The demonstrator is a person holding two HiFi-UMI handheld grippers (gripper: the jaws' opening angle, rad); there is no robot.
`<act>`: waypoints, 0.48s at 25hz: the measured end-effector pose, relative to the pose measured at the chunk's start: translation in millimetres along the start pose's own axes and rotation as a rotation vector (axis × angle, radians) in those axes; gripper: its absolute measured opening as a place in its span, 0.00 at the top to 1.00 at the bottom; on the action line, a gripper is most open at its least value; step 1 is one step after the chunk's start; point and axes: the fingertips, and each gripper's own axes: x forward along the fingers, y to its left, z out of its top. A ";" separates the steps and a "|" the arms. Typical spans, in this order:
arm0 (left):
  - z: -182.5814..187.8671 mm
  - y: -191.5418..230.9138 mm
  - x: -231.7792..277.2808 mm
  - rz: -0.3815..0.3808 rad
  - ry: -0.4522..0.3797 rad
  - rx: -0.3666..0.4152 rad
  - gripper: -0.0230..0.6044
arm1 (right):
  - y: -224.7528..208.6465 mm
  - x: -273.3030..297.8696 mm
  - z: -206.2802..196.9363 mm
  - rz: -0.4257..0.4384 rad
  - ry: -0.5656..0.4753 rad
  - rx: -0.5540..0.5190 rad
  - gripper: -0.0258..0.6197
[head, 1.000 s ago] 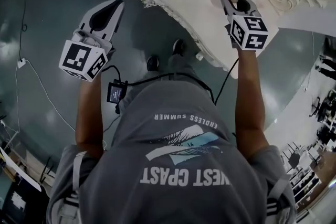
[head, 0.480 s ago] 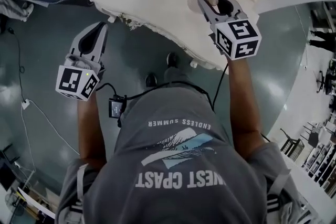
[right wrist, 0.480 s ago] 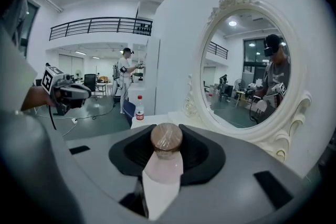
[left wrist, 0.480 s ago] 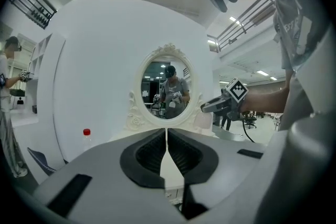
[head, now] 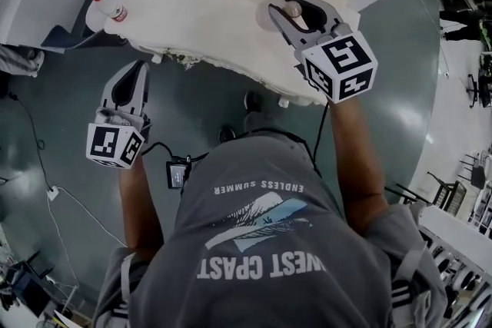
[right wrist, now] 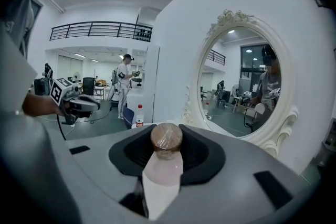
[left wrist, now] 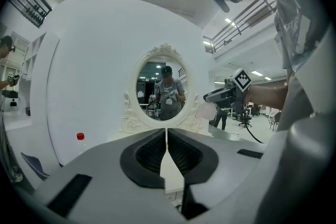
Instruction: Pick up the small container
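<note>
The small container (right wrist: 164, 168) is a pale pink bottle with a brown wrapped cap (right wrist: 167, 138). My right gripper (right wrist: 167, 128) is shut on its neck and holds it upright in the air. In the head view that right gripper (head: 290, 5) is above the near edge of the white dressing table (head: 207, 0), with the container's cap (head: 293, 9) between its jaws. The left gripper view shows the container (left wrist: 208, 110) hanging below the right gripper (left wrist: 223, 94). My left gripper (head: 137, 70) is shut and empty, over the floor left of the table; its jaws meet (left wrist: 167, 132).
An oval mirror (left wrist: 162, 86) in an ornate white frame stands at the back of the table. A clear water bottle with a red cap (head: 108, 11) stands at the table's left end. Cables (head: 69, 196) lie on the floor. Other people stand farther back in the room.
My right gripper has risen with the container, from the table's edge to well above it. The left gripper has lifted slightly. The table now sits more centrally in the head view.
</note>
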 end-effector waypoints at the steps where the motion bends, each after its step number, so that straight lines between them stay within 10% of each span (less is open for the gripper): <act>1: 0.8 -0.8 0.0 -0.002 0.000 0.001 0.92 | 0.4 -3.5 2.5 -0.002 -0.003 0.001 0.73; 12: 7.0 -2.6 12.1 -0.017 -0.002 0.012 0.92 | -1.3 -31.9 23.1 -0.022 -0.041 -0.024 0.73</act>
